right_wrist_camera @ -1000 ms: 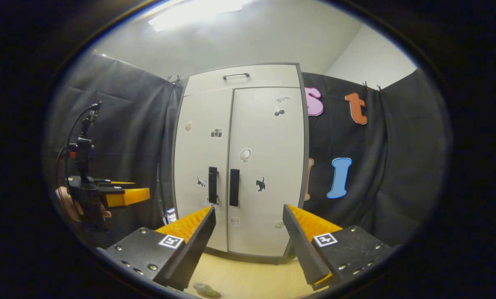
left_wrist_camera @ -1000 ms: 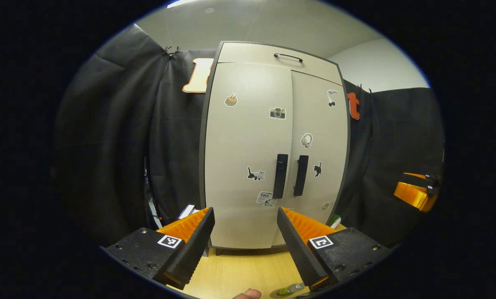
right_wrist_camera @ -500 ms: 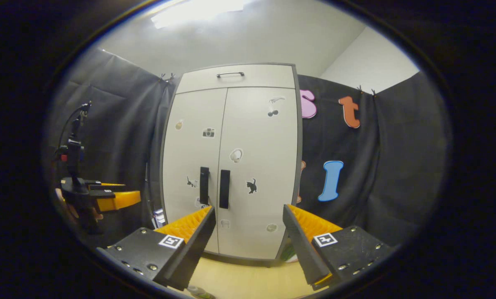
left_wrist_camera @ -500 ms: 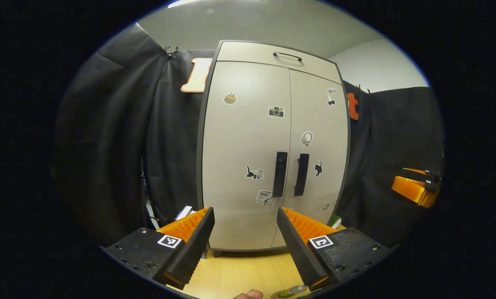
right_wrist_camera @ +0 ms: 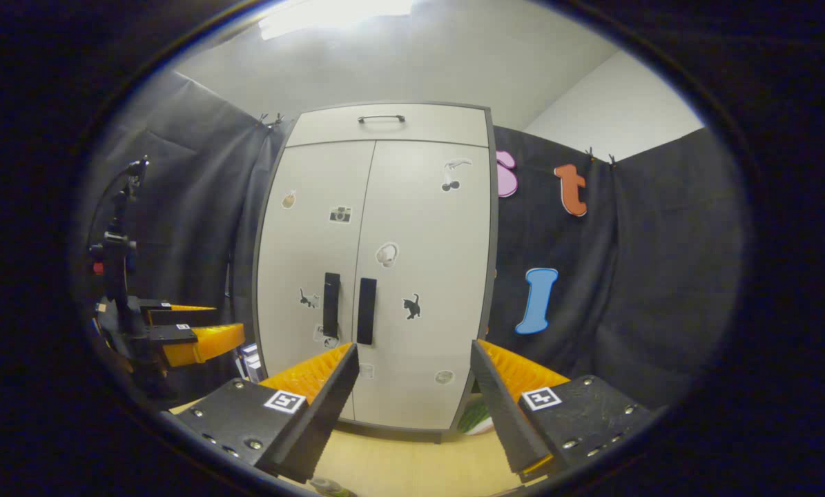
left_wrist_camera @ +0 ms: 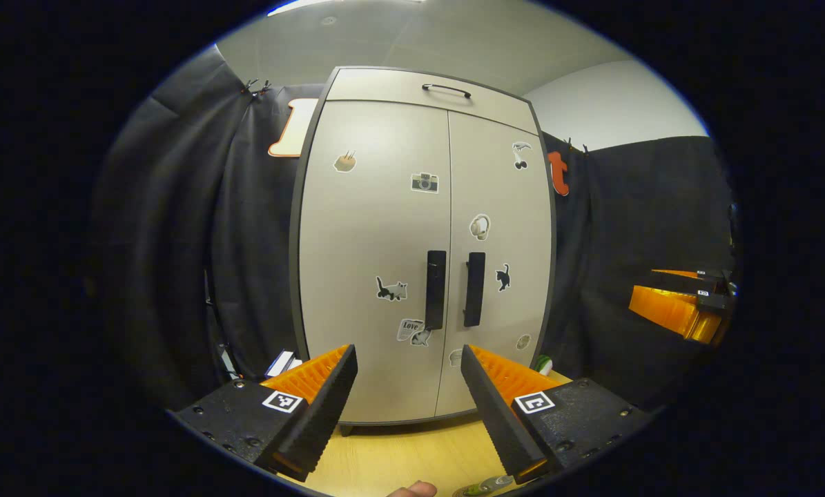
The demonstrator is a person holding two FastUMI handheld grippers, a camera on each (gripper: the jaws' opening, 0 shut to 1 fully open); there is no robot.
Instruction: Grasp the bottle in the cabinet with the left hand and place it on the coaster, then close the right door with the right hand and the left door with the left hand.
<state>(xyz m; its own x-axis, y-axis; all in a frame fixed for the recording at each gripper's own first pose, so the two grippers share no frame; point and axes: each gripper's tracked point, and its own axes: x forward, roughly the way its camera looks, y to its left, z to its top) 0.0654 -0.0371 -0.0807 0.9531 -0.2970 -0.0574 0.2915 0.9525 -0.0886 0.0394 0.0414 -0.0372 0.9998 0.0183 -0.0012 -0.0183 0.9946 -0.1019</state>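
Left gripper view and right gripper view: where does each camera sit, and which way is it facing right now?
Left gripper view: rides the left gripper, facing the pale grey two-door cabinet; open fingers, a fingertip below; the right gripper at right.
Right gripper view: rides the right gripper, facing the cabinet from further right; the left gripper at left.
Shared: cabinet with both doors shut, light wooden table.

One word can be read: "Love" is written on a speech-bubble sticker (left_wrist_camera: 412,330) stuck low on the left door (left_wrist_camera: 374,276) of the cabinet (left_wrist_camera: 422,90), just below the door's handle; the remaining stickers are pictures without lettering; square black-and-white coded markers (left_wrist_camera: 281,401) are carried on the gripper fingers, but no characters are borne on them.
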